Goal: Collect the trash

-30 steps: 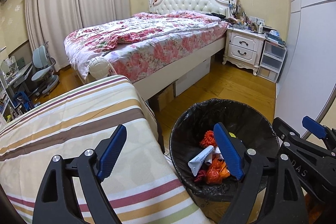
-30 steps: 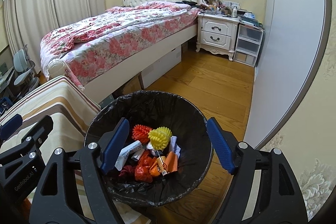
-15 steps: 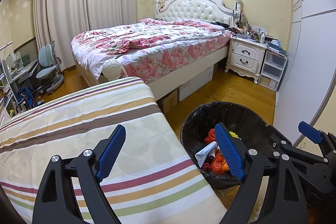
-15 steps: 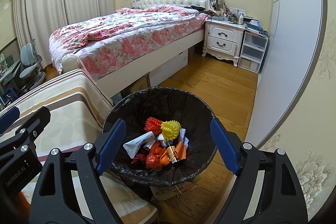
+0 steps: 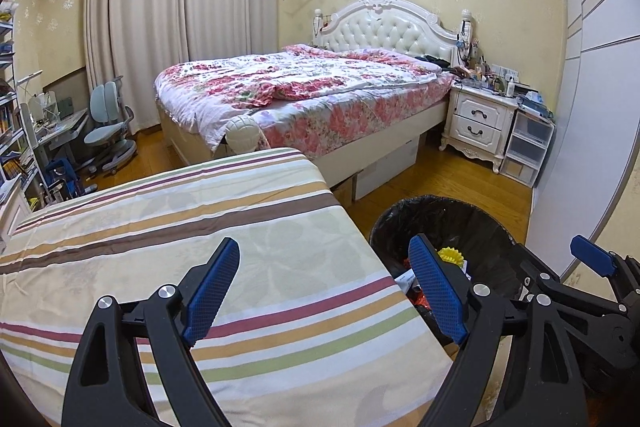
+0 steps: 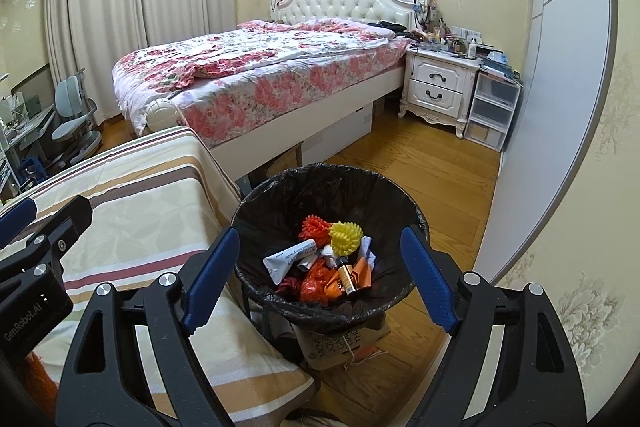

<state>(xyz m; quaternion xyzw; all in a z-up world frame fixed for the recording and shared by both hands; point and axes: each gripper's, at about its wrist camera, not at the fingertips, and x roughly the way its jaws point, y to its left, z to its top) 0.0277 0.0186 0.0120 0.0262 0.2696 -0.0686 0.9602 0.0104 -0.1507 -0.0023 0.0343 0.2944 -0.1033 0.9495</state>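
left gripper (image 5: 324,287): fingers spread wide, nothing btwn them; hangs over the near right part of the striped cloth.
right gripper (image 6: 320,279): fingers spread wide, holding nothing; above the bin, framing its opening in the right wrist view.
bin (image 6: 256,203): black-lined, on the wood floor just beside the right edge of the striped surface; sits on a printed cardboard box (image 6: 340,341).
trash in bin: orange spiky ball (image 6: 314,226) touching yellow spiky ball (image 6: 346,235) at the far side; white tube (image 6: 289,258) lying tilted at left; small brown bottle (image 6: 347,279) near middle; orange wrappers (image 6: 316,283) + crumpled white paper (image 6: 366,247) around them.
striped cloth (image 5: 160,227): covers the surface left of the bin; no trash seen on it in either view.
bg: bed (image 5: 320,95) w/ floral quilt beyond the surface, white nightstand (image 5: 478,125) at its right, plastic drawers (image 5: 526,147) beside that, curtains (image 5: 160,27) + desk chair (image 5: 108,131) far left.
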